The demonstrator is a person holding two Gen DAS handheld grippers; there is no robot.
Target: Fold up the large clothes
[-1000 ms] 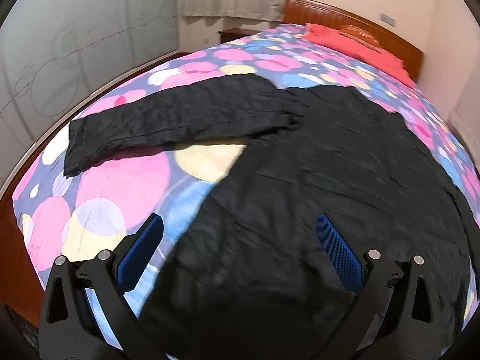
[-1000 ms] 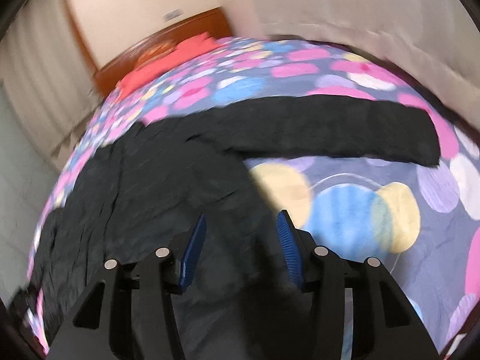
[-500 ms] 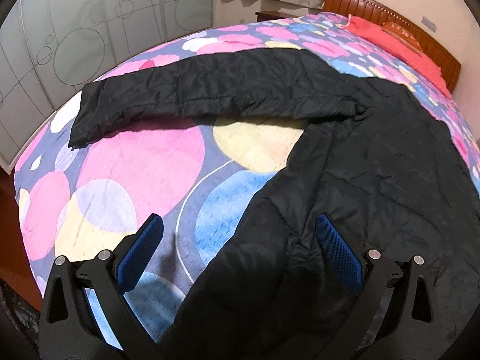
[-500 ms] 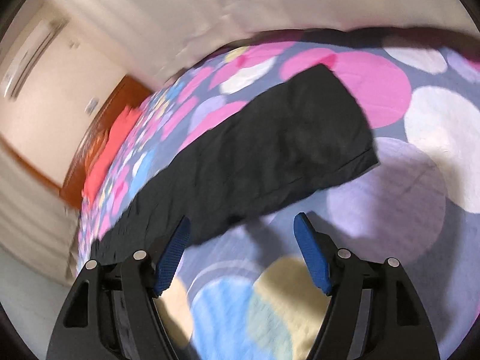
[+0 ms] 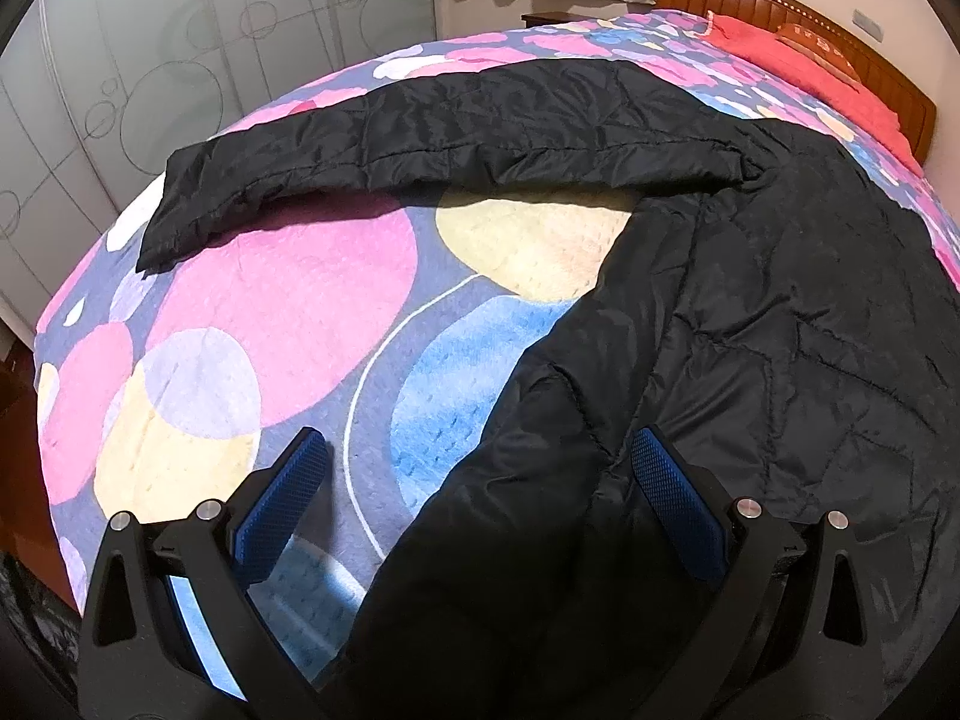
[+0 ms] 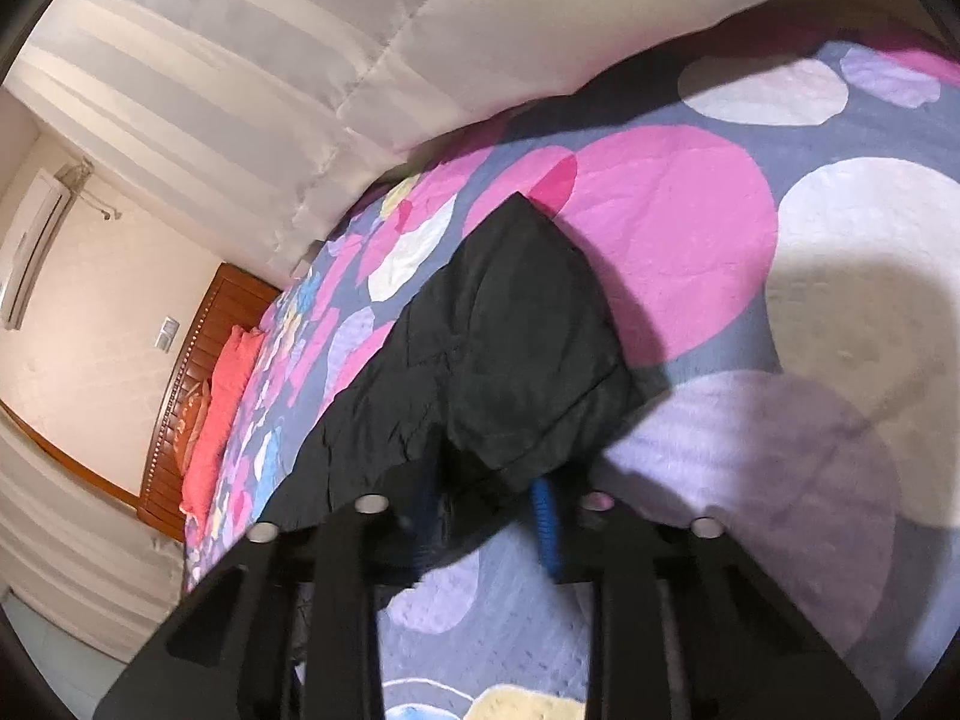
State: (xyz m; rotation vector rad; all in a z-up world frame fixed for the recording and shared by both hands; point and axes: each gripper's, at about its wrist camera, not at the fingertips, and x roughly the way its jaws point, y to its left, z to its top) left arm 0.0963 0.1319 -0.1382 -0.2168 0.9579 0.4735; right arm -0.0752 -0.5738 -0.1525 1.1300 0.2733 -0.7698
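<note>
A large black quilted jacket [image 5: 780, 312] lies spread on the bed. Its one sleeve [image 5: 432, 138] stretches out to the left across the bedspread. My left gripper [image 5: 480, 480] is open and hovers over the jacket's side edge, which lies between its blue pads [image 5: 672, 498]. In the right wrist view the other sleeve's cuff [image 6: 522, 360] sits between my right gripper's fingers [image 6: 543, 522]. My right gripper [image 6: 486, 528] has closed in on the cuff and the black cloth covers most of the pads.
The bedspread [image 5: 276, 324] has big pink, yellow and blue circles. A red pillow [image 5: 804, 60] lies by the wooden headboard [image 5: 780, 0]. A frosted wardrobe [image 5: 150, 72] stands to the left. Curtains [image 6: 300, 90] hang beyond the bed's far side.
My right gripper has swung over to the sleeve cuff, come down on it and closed. My left gripper has dropped closer to the jacket's side edge and stays open.
</note>
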